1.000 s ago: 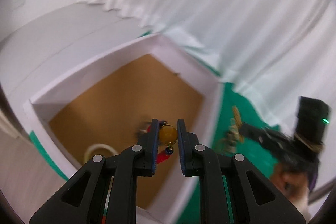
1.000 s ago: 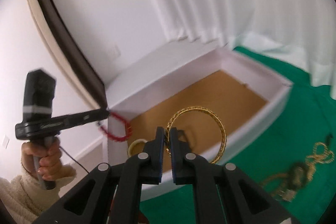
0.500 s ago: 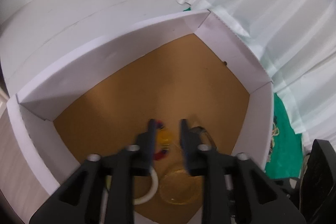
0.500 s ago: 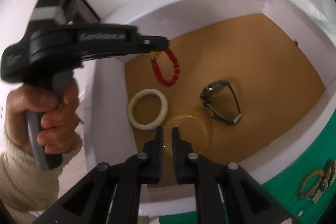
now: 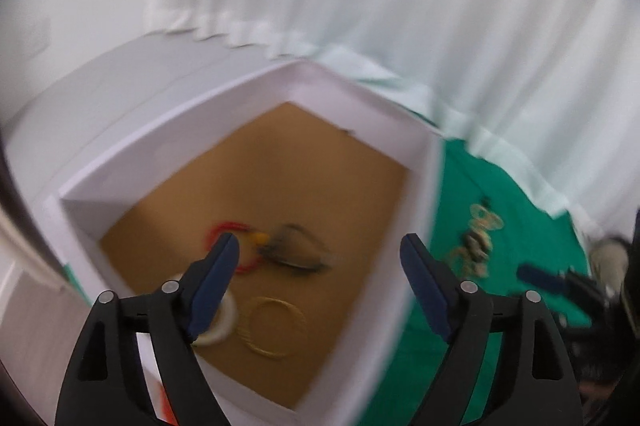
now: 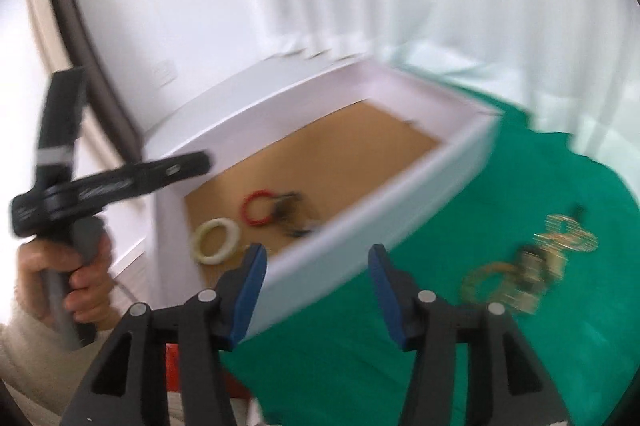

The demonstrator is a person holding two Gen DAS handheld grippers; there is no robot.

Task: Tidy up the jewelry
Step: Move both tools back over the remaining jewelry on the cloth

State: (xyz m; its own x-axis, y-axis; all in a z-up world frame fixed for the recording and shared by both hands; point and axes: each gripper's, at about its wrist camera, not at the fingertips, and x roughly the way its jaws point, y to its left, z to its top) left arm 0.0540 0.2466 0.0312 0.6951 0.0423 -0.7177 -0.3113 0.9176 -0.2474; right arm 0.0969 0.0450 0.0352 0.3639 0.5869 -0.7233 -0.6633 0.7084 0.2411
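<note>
We worked over a green cloth-covered table [image 6: 460, 326], the biggest surface in view, with a white curtain [image 5: 400, 6] hanging behind it. On the cloth's left part stood a shallow white-walled box with a brown cardboard floor [image 5: 416, 210], which we judged to be the collecting place for the jewelry, its low walls keeping loose pieces from rolling off.

Inside it lay four pieces, all near the corner closest to us: a dark metal bangle [image 5: 296, 250], a thin gold wire bangle [image 5: 272, 326], a cream-white ring bangle [image 6: 216, 236] and a red beaded bracelet with a yellow bead [image 6: 256, 208]. The red bracelet and the dark bangle touched or overlapped; blur kept us from telling which.

Outside the box, a tangle of gold chain jewelry [image 6: 532, 262] sat on the cloth to the right, well apart from the box; we took it for what remained to sort.

Our left gripper [image 5: 320, 266] hung over the box, its jaws having just been opening, nothing between them. Our right gripper [image 6: 316, 278] hung above the box's near wall, its jaws likewise just parted and empty, a sign both had let go.
</note>
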